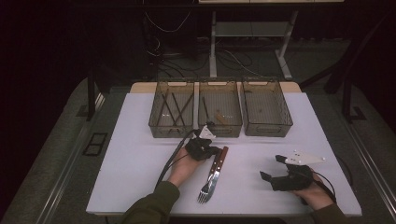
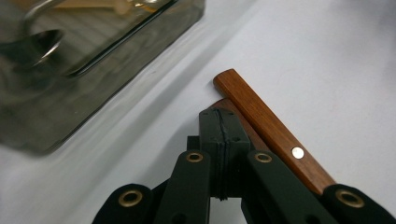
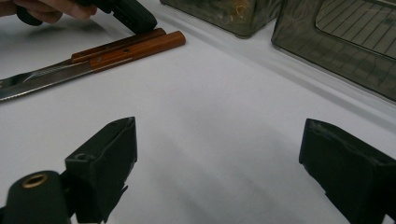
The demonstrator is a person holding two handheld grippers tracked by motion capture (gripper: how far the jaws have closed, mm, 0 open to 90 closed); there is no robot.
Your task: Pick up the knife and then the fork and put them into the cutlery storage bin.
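Note:
A fork and a knife, both with brown wooden handles, lie side by side on the white table. My left gripper is shut, its tips resting at the far end of the handles. In the left gripper view the shut jaws cover one handle, and the other handle lies just right of them. My right gripper stands open over bare table to the right. In the right gripper view its jaws hold nothing, and the two handles and knife blade lie beyond.
Three clear bins stand in a row at the back: the left bin holds several dark sticks, the middle bin a few small items, the right bin looks nearly bare. A spoon shows inside the nearest bin.

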